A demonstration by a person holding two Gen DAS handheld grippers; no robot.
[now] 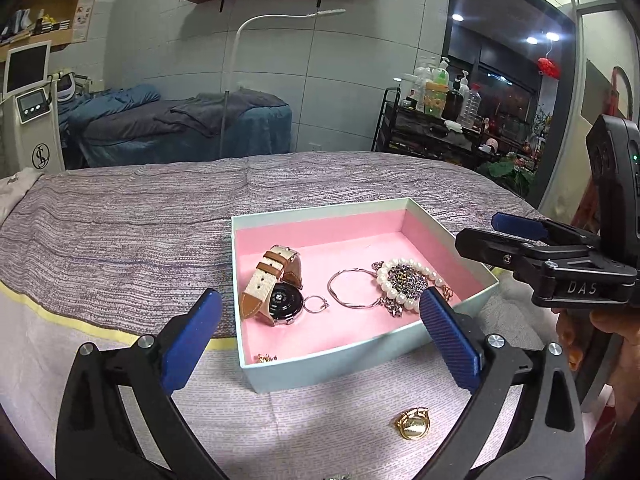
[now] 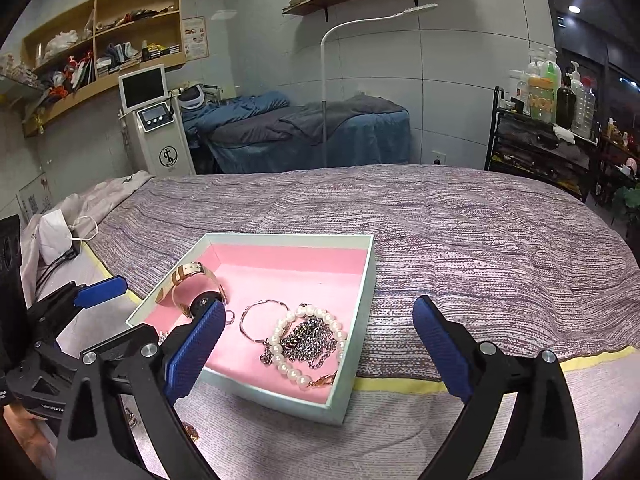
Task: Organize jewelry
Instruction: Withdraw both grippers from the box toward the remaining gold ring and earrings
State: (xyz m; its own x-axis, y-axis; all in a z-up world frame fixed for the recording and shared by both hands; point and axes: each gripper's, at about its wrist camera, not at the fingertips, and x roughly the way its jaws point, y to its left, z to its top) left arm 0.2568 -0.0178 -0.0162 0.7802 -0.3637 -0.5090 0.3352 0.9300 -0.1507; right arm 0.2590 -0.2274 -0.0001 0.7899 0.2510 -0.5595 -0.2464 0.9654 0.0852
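A pale box with a pink lining [image 1: 320, 232] [image 2: 362, 304] stands on the bed. In it lie a watch with a beige and brown strap [image 1: 276, 284] [image 2: 192, 280], a small ring [image 1: 314, 304], a silver bangle [image 1: 352, 290] [image 2: 260, 316], a pearl bracelet [image 1: 386, 280] [image 2: 296, 368] around a silver chain [image 1: 408, 278] [image 2: 308, 340], and a small gold piece [image 1: 266, 358]. A gold ring-like piece [image 1: 414, 423] lies on the cover in front of the box. My left gripper [image 1: 320, 344] is open and empty just before the box. My right gripper [image 2: 320, 352] is open and empty above the box's near right corner; it also shows in the left wrist view [image 1: 488, 236].
The bed has a purple-grey knit blanket [image 1: 140, 216] and a pale cover with a yellow stripe [image 2: 400, 386]. More small jewelry [image 2: 192, 432] lies under the right gripper's left finger. A white bag and cable [image 2: 60, 236] lie at the far left.
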